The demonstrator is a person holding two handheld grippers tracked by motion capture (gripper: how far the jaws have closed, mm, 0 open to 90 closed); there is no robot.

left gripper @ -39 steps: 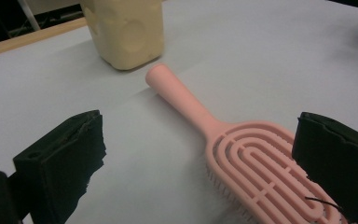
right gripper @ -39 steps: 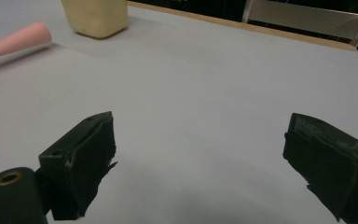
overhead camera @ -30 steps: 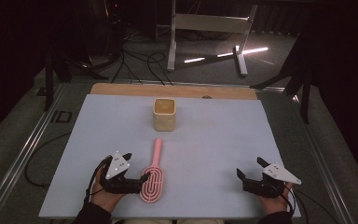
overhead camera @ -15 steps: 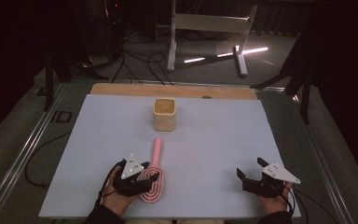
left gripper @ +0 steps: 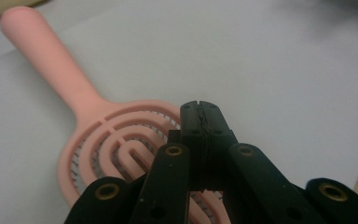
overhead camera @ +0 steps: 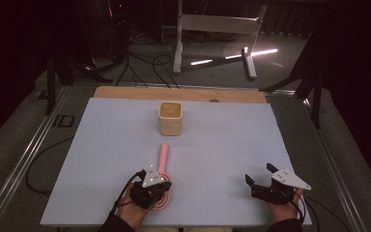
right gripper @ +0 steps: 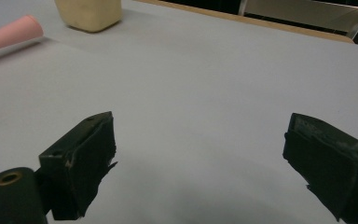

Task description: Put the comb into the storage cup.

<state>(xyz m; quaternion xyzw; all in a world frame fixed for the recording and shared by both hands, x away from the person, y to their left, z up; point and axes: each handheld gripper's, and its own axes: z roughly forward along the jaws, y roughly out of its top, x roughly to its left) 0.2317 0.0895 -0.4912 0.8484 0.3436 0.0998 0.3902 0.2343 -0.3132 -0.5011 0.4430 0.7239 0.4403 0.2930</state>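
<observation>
A pink hairbrush (overhead camera: 163, 154) lies on the pale table, handle pointing away toward a beige cup (overhead camera: 170, 118). My left gripper (overhead camera: 162, 186) sits low over the brush's round slotted head. In the left gripper view its jaws (left gripper: 200, 109) have just been closing and now meet, with nothing seen between the pads; the brush head (left gripper: 116, 135) lies underneath and to their left. My right gripper (overhead camera: 260, 174) rests near the front right of the table, open and apart from everything. Its view looks between the wide jaws (right gripper: 200, 144) at bare table, the brush handle tip (right gripper: 9, 32) and the cup (right gripper: 88, 14).
A pale mat (overhead camera: 232, 130) covers the table, with a wooden strip (overhead camera: 178, 93) along its far edge. Cables and a metal stand (overhead camera: 212, 29) lie on the dark floor beyond. A metal rail (overhead camera: 34, 150) runs along the left side.
My left gripper has slid right from beside the brush onto its head, and its jaws have gone from wide apart to closed. The right gripper and the cup have stayed put.
</observation>
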